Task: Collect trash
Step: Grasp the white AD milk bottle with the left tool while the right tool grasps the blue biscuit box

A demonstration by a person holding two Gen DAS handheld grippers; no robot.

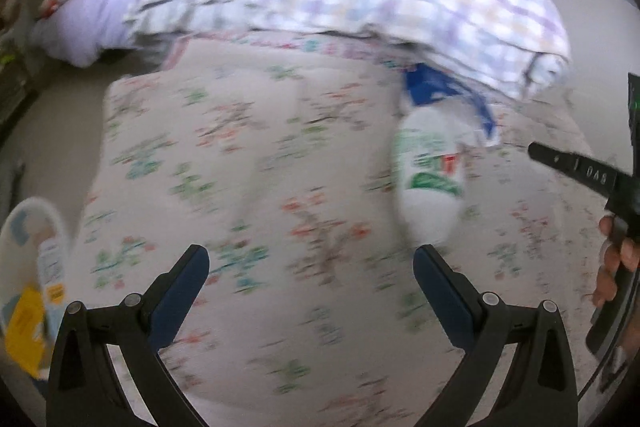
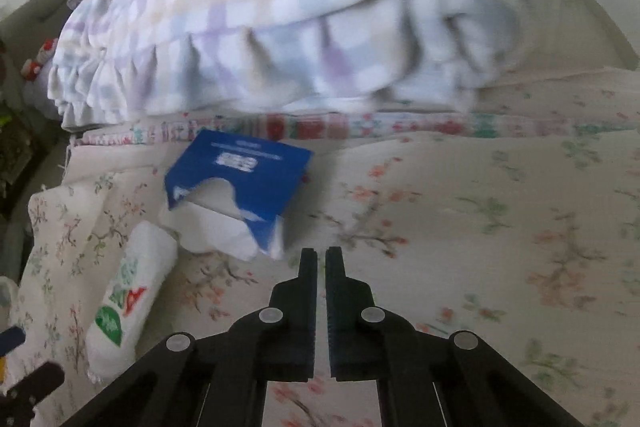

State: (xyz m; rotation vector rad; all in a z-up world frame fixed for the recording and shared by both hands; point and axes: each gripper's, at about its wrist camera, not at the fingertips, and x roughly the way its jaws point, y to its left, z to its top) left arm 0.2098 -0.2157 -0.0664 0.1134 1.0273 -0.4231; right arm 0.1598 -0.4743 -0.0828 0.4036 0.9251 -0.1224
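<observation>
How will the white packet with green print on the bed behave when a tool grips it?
The white packet looks soft and crinkled, so it probably squashes and feels light. It lies flat on the quilt, so rolling seems unlikely.

Bedspread [image 2: 500, 227]: cream with a pink-and-green floral print. Folded blanket [image 2: 280, 7], upper frame: lilac, pale blue and yellow checks on white. Box [image 2: 240, 171], centre-left: blue with white print, white torn edge. Packet [image 2: 128, 299], lower left: white with green and red label. Gripper fingers [image 2: 308, 291] were black.
</observation>
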